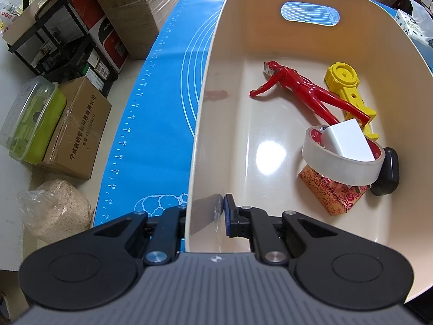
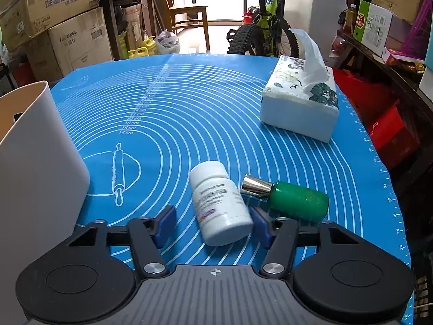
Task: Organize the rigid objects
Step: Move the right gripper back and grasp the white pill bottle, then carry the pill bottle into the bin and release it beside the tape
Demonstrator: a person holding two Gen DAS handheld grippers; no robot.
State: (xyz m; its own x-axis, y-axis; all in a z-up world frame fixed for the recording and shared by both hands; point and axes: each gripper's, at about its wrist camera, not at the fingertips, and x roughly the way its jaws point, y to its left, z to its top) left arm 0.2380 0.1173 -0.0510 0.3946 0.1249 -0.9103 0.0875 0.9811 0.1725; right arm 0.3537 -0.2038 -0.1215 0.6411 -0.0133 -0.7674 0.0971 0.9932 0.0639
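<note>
In the left wrist view my left gripper (image 1: 205, 205) is shut on the near wall of a cream bin (image 1: 205, 81), one finger inside and one outside. In the bin lie a red figure (image 1: 305, 92), a yellow toy (image 1: 349, 92), a tape roll (image 1: 341, 162) with a white block (image 1: 346, 140) in it, a red patterned box (image 1: 333, 192) and a black object (image 1: 387, 173). In the right wrist view my right gripper (image 2: 212, 218) is open astride a white pill bottle (image 2: 220, 203) lying on the blue mat (image 2: 176, 108). Its right pad is at the bottle's side and its left pad stands apart.
A green bottle with a silver cap (image 2: 295, 199) lies just right of the pill bottle. A tissue box (image 2: 300, 108) sits at the back right of the mat. The bin's outer wall (image 2: 40, 149) rises at the left. Cardboard boxes, shelves and a bicycle surround the table.
</note>
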